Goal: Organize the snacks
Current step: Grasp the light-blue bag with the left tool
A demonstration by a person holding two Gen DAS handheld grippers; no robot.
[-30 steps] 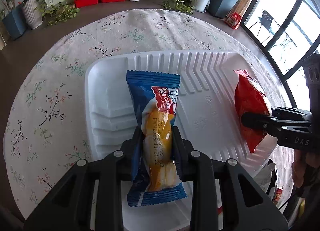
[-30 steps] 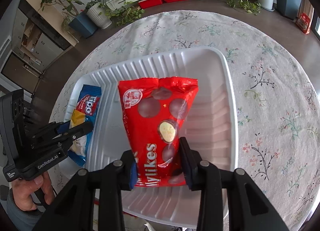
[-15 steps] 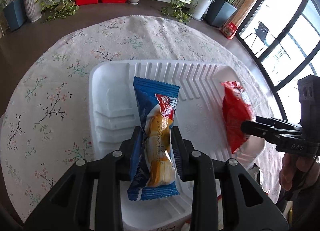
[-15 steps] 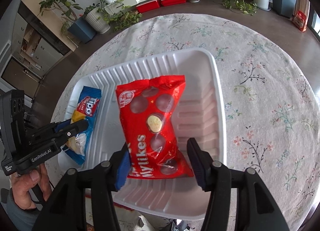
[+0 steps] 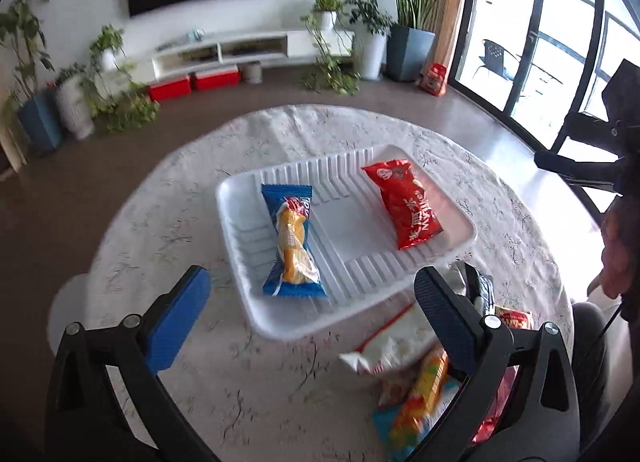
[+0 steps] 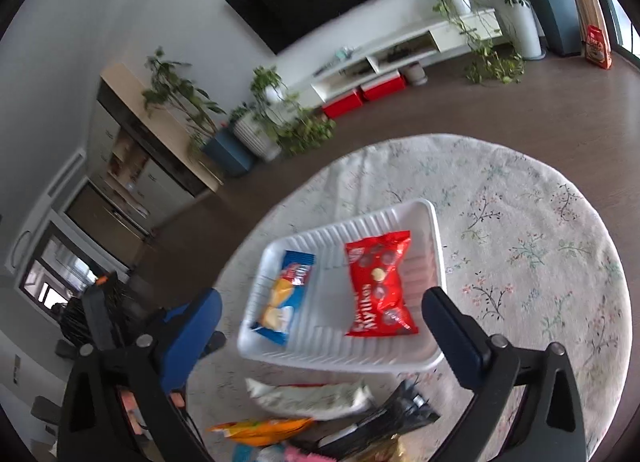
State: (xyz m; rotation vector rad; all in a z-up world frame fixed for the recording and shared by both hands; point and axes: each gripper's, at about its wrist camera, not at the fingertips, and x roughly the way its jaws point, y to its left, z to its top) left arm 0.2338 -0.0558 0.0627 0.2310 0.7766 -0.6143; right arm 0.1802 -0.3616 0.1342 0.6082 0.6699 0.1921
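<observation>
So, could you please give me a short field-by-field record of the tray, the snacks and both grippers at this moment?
tray: white, ribbed, on the floral cloth
blue pack: lying flat in the tray's left part
red pack: lying flat in the tray's right part
packs: apart, not touching
loose snacks: pile on the cloth, nearer than the tray
left gripper: just opened, nothing between the jaws
right gripper: just opened, nothing between the jaws

Round table (image 5: pixel 168 197) with a flowery cloth. White tray (image 5: pixel 256 310) sitting flat on top. Pile of snack bags (image 5: pixel 404 386) lying just beside the tray, near the table's edge.
</observation>
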